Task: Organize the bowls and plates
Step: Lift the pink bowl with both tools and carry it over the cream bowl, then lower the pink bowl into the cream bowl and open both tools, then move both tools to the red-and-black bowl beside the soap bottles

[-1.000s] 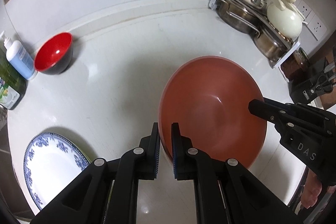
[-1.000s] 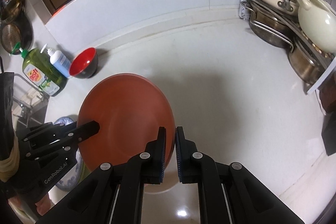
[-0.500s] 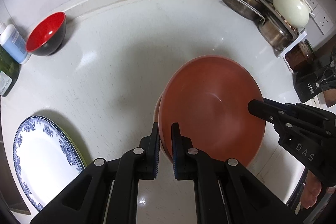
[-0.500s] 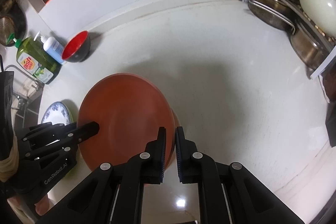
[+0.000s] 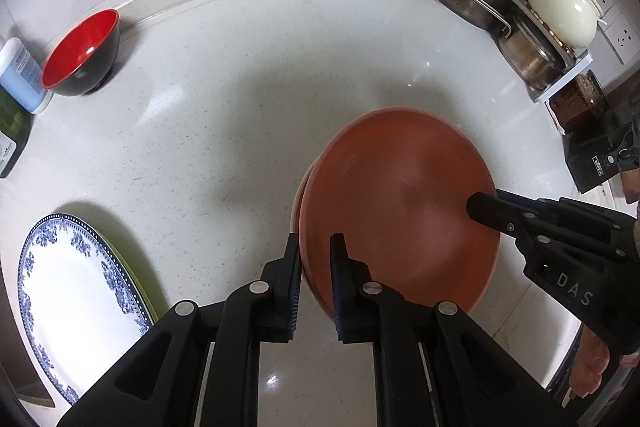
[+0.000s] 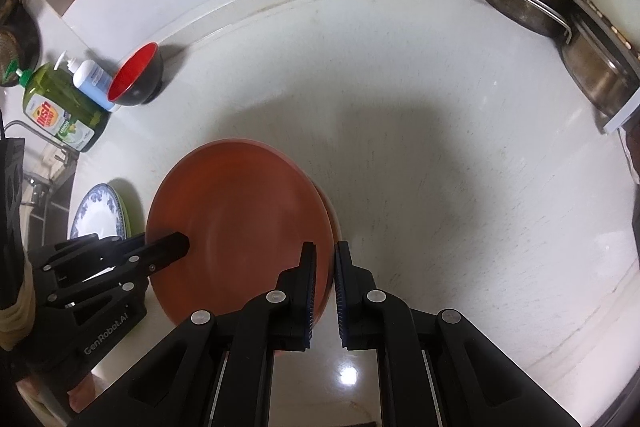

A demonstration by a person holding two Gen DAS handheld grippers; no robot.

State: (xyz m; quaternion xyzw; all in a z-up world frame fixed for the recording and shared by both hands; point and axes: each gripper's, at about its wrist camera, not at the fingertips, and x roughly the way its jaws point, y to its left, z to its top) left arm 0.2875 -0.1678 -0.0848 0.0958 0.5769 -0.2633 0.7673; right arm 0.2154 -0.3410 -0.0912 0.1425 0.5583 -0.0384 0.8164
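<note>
My white table (image 5: 248, 131) carries the job about half done, I judge: one terracotta bowl (image 5: 400, 211) hangs above it near the front edge, my left tool (image 5: 315, 283) clamped on its left rim and my right tool (image 6: 325, 291) clamped on its right rim, a paler rim peeking beneath, perhaps a second. One blue-patterned plate (image 5: 76, 291) rests on a green one, stacked. One red bowl (image 5: 80, 55) waits by the wall, unsorted.

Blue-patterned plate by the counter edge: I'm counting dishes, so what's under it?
Under the blue-patterned plate a green rim shows along its right edge, so another dish sits beneath. Most of it is covered; anything further below can't be seen.
</note>
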